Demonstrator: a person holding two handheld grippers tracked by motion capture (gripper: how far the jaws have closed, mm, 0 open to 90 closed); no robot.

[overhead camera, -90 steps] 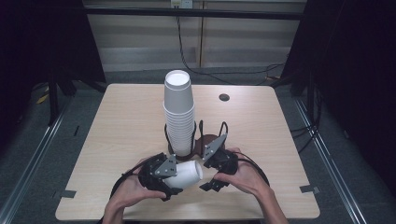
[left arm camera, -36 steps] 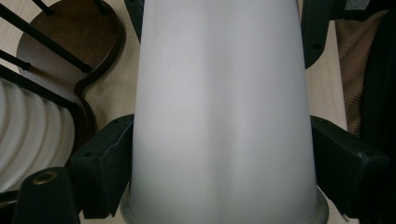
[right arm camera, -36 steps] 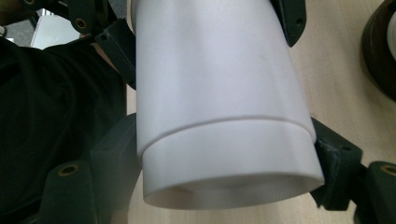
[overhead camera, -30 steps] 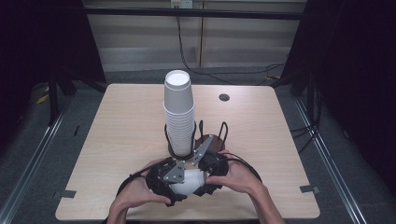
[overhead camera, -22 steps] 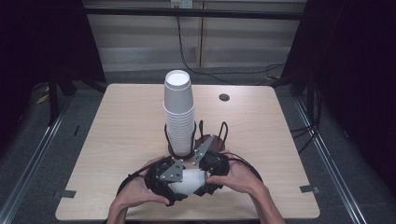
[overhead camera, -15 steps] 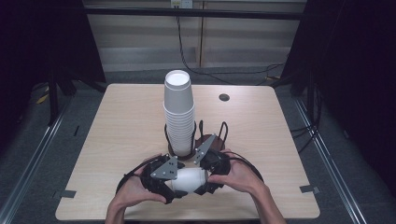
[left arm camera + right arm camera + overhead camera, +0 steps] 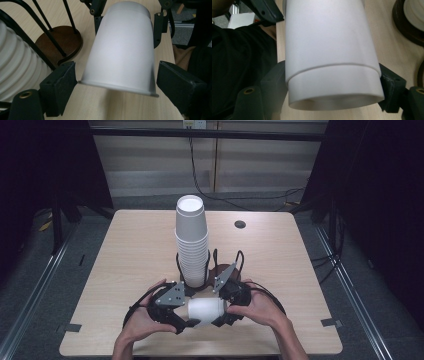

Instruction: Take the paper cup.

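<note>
My left gripper (image 7: 186,316) had just been narrowing its black jaws around the wide rim end of the white paper cup (image 7: 206,311), which lay between them. In the left gripper view the pads stood just beside the rim on either side, and I could not tell whether they pressed it yet. My right gripper (image 7: 332,87) was clenched on the cup's other end: in the right gripper view its jaws hugged both sides of the cup (image 7: 329,57), where one cup sat nested inside another with a stepped edge. The cup hung sideways between my two tools, near the six o'clock edge of the light wooden table (image 7: 125,250). At twelve o'clock from the cup, just beyond it, stood the tall stack of white paper cups (image 7: 191,242) in a black wire holder (image 7: 212,265) with a round dark brown wooden base (image 7: 61,42). Further toward one o'clock, well apart, a small dark round disc (image 7: 240,224) lay on the tabletop.
</note>
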